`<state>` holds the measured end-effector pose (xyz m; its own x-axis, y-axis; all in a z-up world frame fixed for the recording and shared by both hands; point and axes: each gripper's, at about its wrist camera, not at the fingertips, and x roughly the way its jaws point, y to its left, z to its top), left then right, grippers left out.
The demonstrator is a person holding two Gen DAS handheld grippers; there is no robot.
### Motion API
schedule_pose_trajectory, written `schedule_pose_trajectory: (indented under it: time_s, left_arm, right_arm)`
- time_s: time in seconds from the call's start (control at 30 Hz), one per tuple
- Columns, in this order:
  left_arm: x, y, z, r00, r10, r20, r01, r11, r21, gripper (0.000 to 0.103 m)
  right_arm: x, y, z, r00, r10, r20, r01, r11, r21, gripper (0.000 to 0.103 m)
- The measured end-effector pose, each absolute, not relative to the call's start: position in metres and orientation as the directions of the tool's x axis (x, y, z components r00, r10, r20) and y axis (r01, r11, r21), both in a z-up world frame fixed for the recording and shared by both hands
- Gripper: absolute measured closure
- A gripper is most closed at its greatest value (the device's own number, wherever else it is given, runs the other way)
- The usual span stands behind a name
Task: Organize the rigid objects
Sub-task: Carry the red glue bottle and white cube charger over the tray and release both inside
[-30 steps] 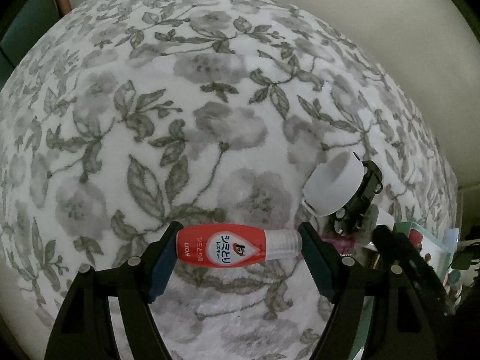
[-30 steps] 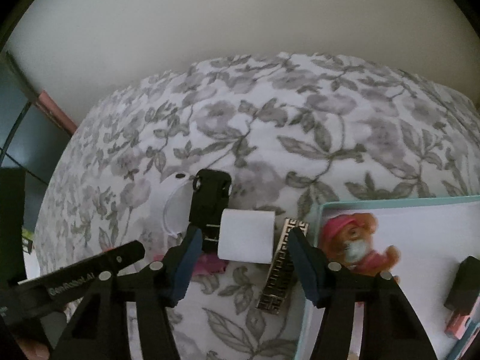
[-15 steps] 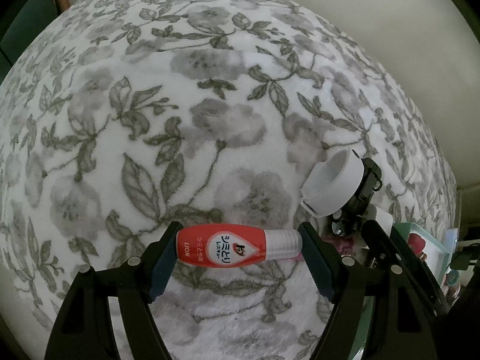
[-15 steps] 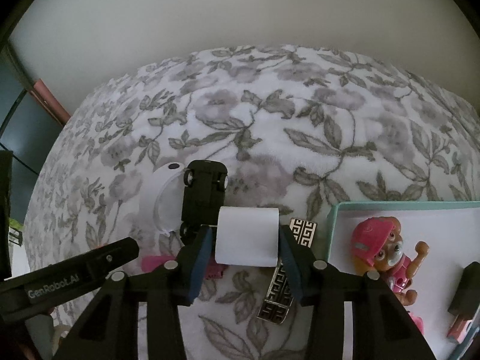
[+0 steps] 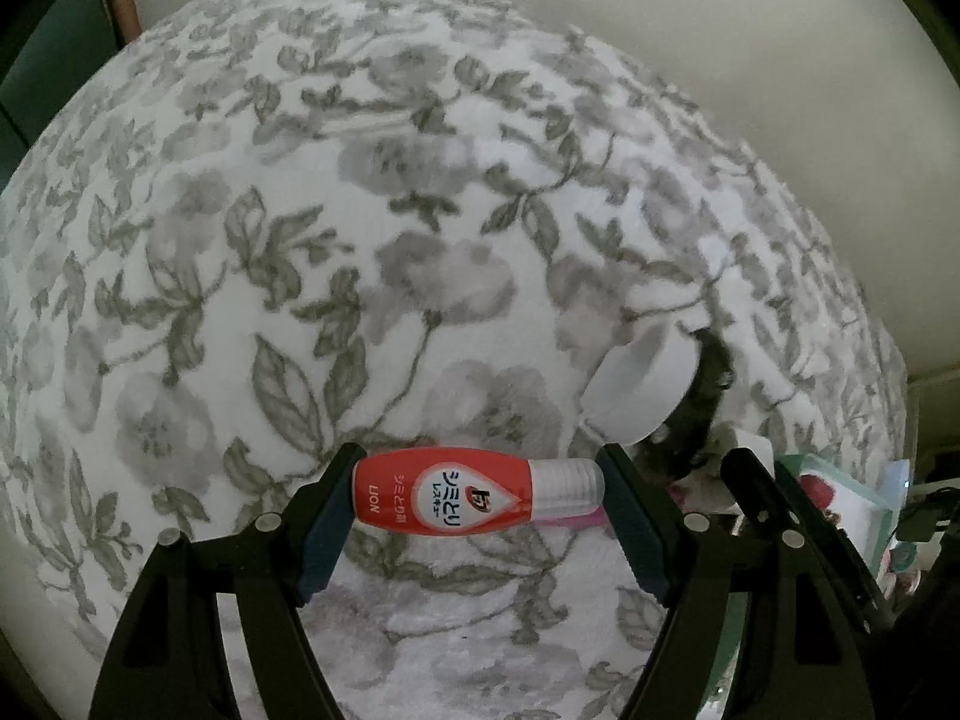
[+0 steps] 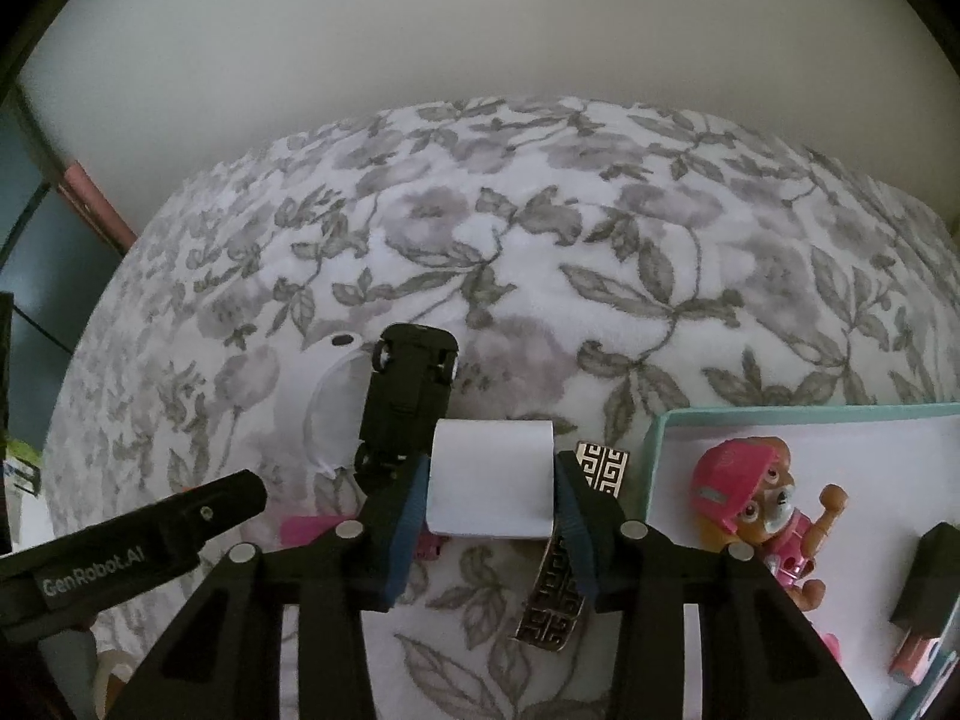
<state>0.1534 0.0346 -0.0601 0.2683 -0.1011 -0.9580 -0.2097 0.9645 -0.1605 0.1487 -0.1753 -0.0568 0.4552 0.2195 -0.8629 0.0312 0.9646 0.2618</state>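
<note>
White roll (image 6: 491,483) sat on the floral bedspread (image 6: 540,276), right tool (image 6: 493,495) just closed, pads pressing both its ends. Black toy car (image 6: 408,396) lay just beside it, patterned bar (image 6: 561,594) on the other side, teal tray (image 6: 660,450) nearby. Left tool (image 5: 477,495) clamped the red bottle (image 5: 444,492) end to end.

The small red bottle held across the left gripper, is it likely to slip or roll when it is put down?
The red bottle is held end to end between the left gripper pads, so it may pivot. Its rounded body would probably roll, though the soft floral blanket should slow it. It looks stiff and light.
</note>
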Motion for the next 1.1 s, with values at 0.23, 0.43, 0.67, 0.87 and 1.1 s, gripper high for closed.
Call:
schedule_pose_trajectory:
  time_s: [0.23, 0.43, 0.67, 0.87, 1.1]
  left_arm:
    - [0.152, 0.027, -0.031, 0.335, -0.107, -0.936, -0.186, 0.966, -0.177, 0.024]
    - [0.151, 0.014, -0.006, 0.386, -0.122, -0.914, -0.143, 0.971, -0.190, 0.024]
    - [0.136, -0.023, 0.026, 0.443, -0.159, -0.882, -0.037, 0.980, -0.195, 0.024]
    - [0.117, -0.053, 0.046, 0.472, -0.192, -0.861, 0.048, 0.980, -0.192, 0.024]
    - [0.097, -0.082, 0.054, 0.476, -0.213, -0.853, 0.126, 0.977, -0.173, 0.024]
  right_arm:
    - [0.146, -0.192, -0.026, 0.512, 0.229, -0.828, 0.058, 0.952, 0.300, 0.059]
    - [0.138, -0.205, 0.005, 0.564, 0.217, -0.797, 0.063, 0.951, 0.304, 0.059]
    - [0.117, -0.230, 0.028, 0.584, 0.190, -0.790, 0.121, 0.941, 0.316, 0.059]
    - [0.090, -0.257, 0.047, 0.588, 0.113, -0.801, 0.183, 0.946, 0.267, 0.059]
    - [0.051, -0.294, 0.055, 0.580, 0.058, -0.813, 0.292, 0.916, 0.274, 0.059]
